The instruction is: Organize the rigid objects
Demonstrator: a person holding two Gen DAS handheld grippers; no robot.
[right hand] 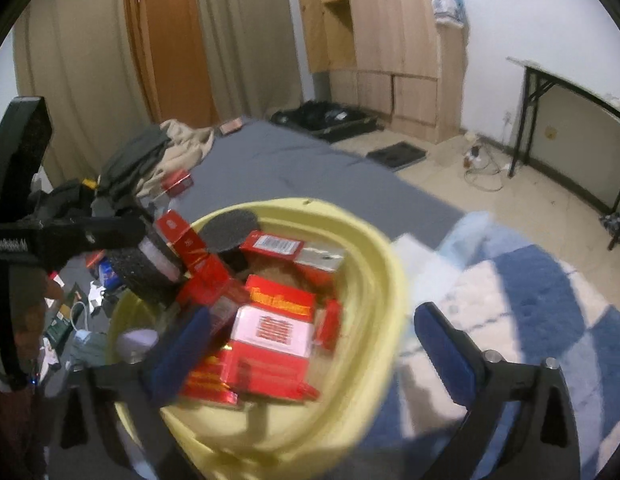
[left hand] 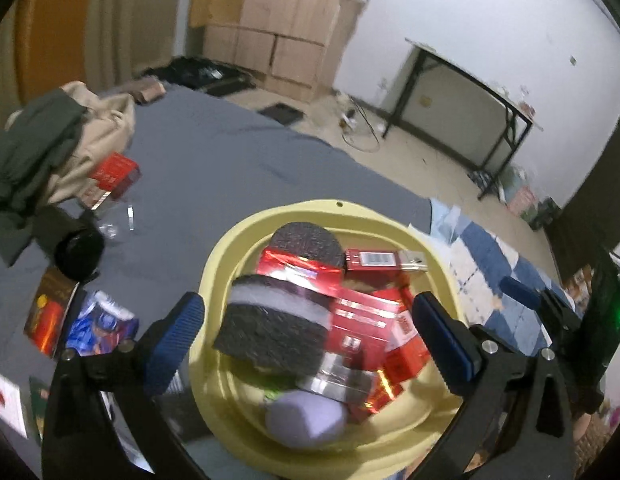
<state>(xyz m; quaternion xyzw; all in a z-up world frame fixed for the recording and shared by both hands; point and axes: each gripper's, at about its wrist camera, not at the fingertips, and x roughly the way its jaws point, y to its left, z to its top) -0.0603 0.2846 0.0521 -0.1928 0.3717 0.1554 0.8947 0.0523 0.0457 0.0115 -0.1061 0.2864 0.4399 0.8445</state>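
A: Your left view, left to right, please.

B: Item one, heap of clothes (left hand: 50,152) at the far left on the grey sheet (left hand: 230,168); item two, red box (left hand: 116,174) just beside that heap; item three, black round object (left hand: 78,249) nearer you; item four, flat packets (left hand: 82,320) by your left finger. Your left gripper (left hand: 310,336) stands wide open, nothing pressed by its pads; it hangs over the yellow basin (left hand: 230,248).

A: And inside the basin?

B: Dark sponge blocks (left hand: 278,320), red boxes (left hand: 361,324), a red stick with a barcode (left hand: 383,260), a pale lilac lump (left hand: 306,420); all piled loosely.

A: Your right view?

B: Left gripper's black frame at the left edge; the same basin (right hand: 373,256) with red boxes (right hand: 274,336) in the middle; your right gripper (right hand: 310,352) spread wide, holding nothing, blurred; blue-and-white quilt (right hand: 529,300) at the right.
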